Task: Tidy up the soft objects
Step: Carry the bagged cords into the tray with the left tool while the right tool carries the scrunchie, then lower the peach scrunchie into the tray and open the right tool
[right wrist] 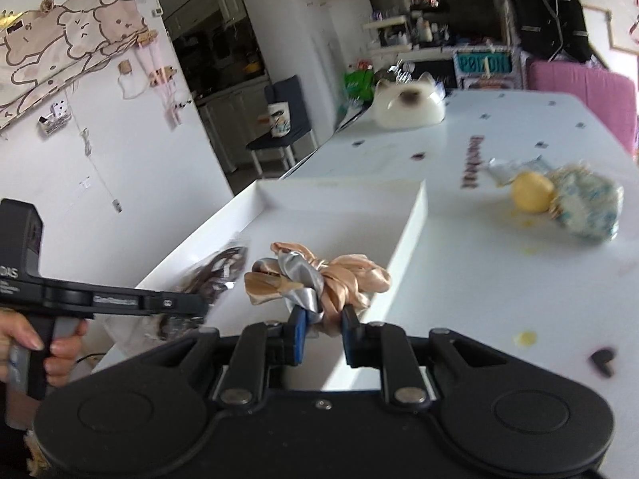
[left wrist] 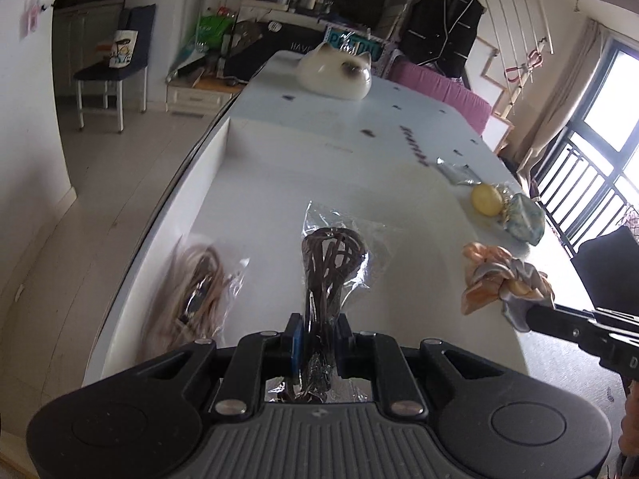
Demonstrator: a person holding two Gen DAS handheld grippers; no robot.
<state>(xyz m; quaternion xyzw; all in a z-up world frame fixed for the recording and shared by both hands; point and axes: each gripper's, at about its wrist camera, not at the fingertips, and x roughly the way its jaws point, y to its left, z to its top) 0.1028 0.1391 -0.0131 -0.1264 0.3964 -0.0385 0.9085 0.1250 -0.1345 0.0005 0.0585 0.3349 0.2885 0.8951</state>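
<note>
My left gripper (left wrist: 317, 329) is shut on a clear bag of dark brown cords (left wrist: 333, 263) and holds it over the white tray (left wrist: 223, 167). A second clear bag of beige cords (left wrist: 195, 291) lies in the tray to its left. My right gripper (right wrist: 323, 329) is shut on a peach and silver satin scrunchie bundle (right wrist: 319, 275) above the tray's right wall (right wrist: 407, 235); the bundle also shows in the left wrist view (left wrist: 503, 283). The left gripper with its brown bag (right wrist: 219, 267) shows at the left of the right wrist view.
On the white table (right wrist: 499, 279) lie a yellow round puff (right wrist: 533, 191), a blue patterned scrunchie (right wrist: 587, 205) and a silver wrapper (right wrist: 507, 167). A white cat-shaped plush (right wrist: 407, 105) sits at the far end. A pink cushion (left wrist: 439, 88) and a window lie beyond.
</note>
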